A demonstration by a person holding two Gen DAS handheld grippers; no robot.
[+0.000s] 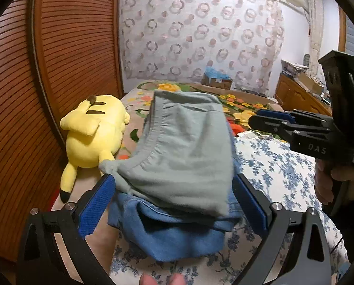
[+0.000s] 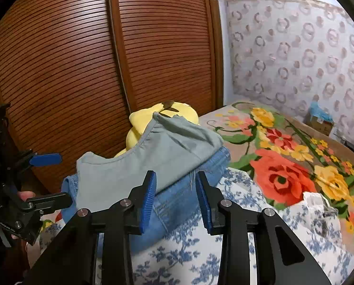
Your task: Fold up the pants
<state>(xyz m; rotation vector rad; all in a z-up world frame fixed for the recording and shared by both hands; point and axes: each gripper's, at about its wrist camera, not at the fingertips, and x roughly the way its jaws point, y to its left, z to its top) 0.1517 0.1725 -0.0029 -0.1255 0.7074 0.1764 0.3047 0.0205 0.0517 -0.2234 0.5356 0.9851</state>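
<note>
Already folded small, the grey-green pants (image 1: 177,147) lay on top of the blue jeans (image 1: 174,239), both on the bed (image 1: 283,166) just beside the yellow plush (image 1: 93,133). The left gripper (image 1: 174,204) stood wide apart around the near end of the stack, its pads touching nothing firmly. The right gripper (image 2: 177,197) was partly apart and empty at the jeans' edge. The pants looked light, soft and limp, likely to sag and unfold if lifted by one corner. A pinch through all layers at the elastic waistband (image 1: 138,152), or at both folded corners together, would probably hold best.
</note>
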